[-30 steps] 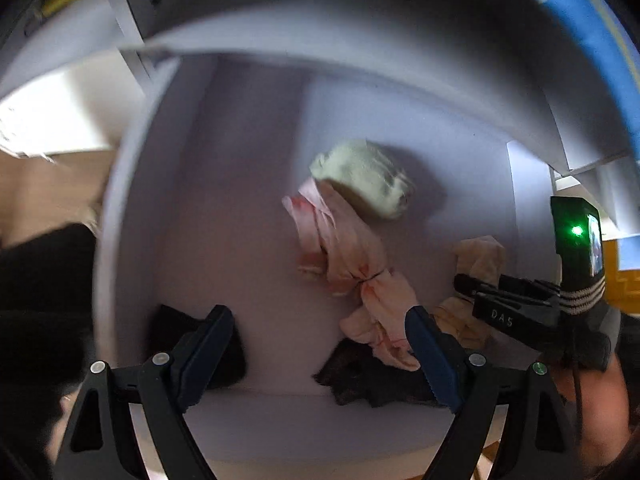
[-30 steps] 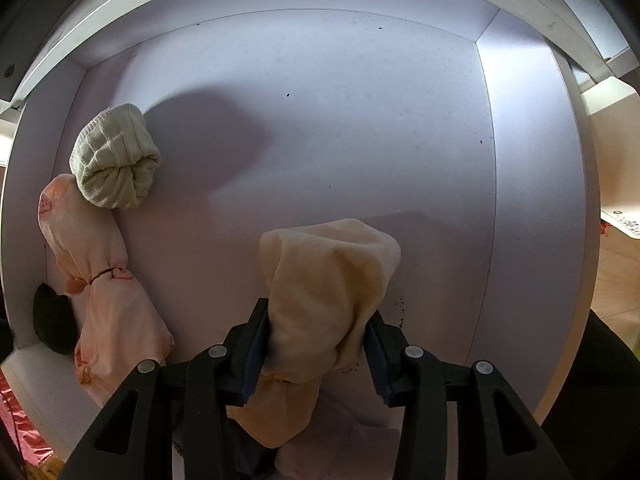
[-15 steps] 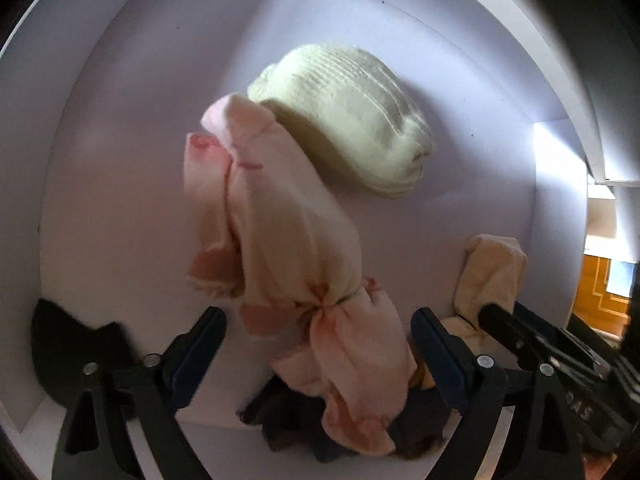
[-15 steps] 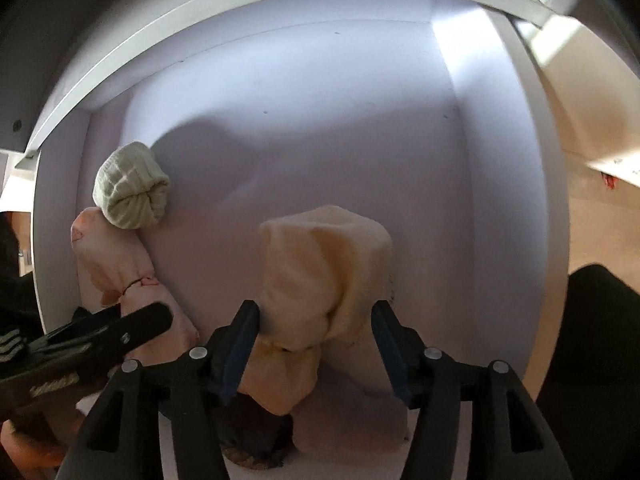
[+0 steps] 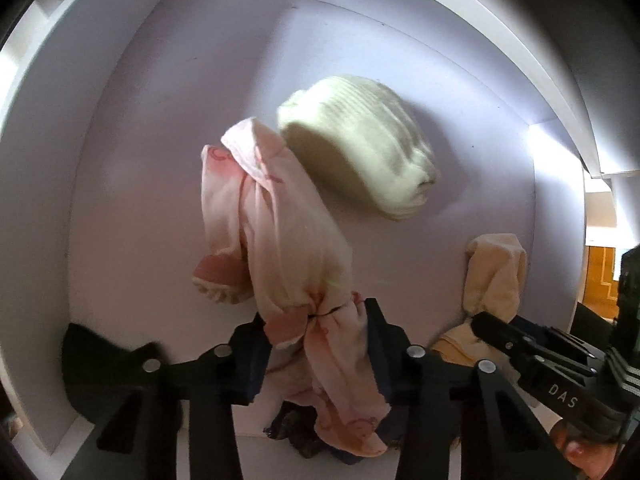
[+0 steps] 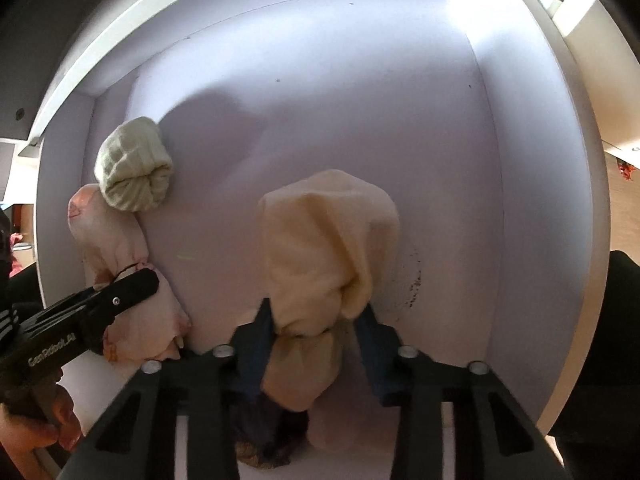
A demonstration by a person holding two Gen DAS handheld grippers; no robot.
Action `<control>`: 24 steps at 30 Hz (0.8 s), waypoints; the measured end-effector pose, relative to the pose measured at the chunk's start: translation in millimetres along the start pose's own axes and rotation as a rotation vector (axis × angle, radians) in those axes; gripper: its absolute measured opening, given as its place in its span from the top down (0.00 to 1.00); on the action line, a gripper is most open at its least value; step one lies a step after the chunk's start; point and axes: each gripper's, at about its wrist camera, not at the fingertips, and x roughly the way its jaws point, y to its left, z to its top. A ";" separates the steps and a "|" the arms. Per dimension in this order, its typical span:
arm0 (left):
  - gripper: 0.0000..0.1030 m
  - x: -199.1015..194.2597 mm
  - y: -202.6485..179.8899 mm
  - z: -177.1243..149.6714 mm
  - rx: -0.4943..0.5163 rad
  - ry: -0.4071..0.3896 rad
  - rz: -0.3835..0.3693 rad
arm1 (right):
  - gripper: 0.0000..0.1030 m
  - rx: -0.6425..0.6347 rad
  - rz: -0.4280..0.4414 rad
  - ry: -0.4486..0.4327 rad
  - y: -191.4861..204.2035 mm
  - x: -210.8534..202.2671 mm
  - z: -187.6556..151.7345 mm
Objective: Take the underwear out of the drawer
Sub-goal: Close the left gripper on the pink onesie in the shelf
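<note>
I see the pink underwear [image 5: 280, 240] lying in the white drawer [image 5: 140, 140], its long axis running from the far wall toward me, with my left tool [image 5: 316, 344] pointing steeply down and closing on its tied waist. My right tool [image 6: 316, 336], equally steep, is clamped on the cream underwear [image 6: 328, 240], which seems to stand upright beside a rolled pale-green sock [image 6: 134, 166]
</note>
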 end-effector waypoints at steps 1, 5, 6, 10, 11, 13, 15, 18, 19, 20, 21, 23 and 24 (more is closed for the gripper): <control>0.61 -0.2 -1.5 0.2 -0.005 -0.001 0.002 | 0.68 -0.010 -0.007 -0.002 1.6 -1.1 -0.6; 0.62 -2.7 -2.6 -2.9 -0.045 -0.010 0.001 | 0.70 -0.028 -0.015 -0.009 7.9 -5.2 -6.3; 0.62 -3.2 -1.2 -4.3 -0.057 -0.011 -0.005 | 0.71 -0.027 -0.012 -0.009 8.7 -6.3 -7.3; 0.62 -5.2 -0.2 -7.7 -0.104 -0.026 -0.025 | 0.72 -0.014 -0.008 -0.016 7.0 -15.0 -11.4; 0.63 -8.0 2.7 -2.9 -0.107 -0.028 -0.022 | 0.72 -0.007 -0.003 -0.019 8.0 -17.3 -12.7; 0.64 -6.7 2.5 -5.0 -0.106 -0.024 0.001 | 0.73 0.010 0.006 -0.019 8.7 -22.4 -19.1; 0.64 -5.5 -1.2 -11.2 -0.104 -0.016 0.010 | 0.73 0.027 0.022 -0.024 7.3 -29.6 -18.5; 0.65 -3.3 -11.1 -16.8 -0.095 -0.011 0.017 | 0.74 0.050 0.057 -0.032 3.8 -43.7 -26.7; 0.65 -2.4 -15.6 -17.4 -0.084 -0.011 0.022 | 0.74 0.056 0.067 -0.036 9.9 -47.9 -28.4; 0.65 -2.7 -16.2 -17.1 -0.079 -0.011 0.025 | 0.74 0.061 0.078 -0.042 9.8 -52.7 -31.2; 0.65 -2.0 -19.2 -17.7 -0.074 -0.011 0.027 | 0.74 0.061 0.087 -0.050 9.4 -59.8 -35.0; 0.65 -0.4 -24.5 -19.1 -0.073 -0.010 0.026 | 0.75 0.051 0.100 -0.066 12.4 -76.2 -40.7; 0.65 0.0 -26.0 -19.3 -0.074 -0.009 0.023 | 0.77 0.052 0.115 -0.073 11.7 -81.1 -41.9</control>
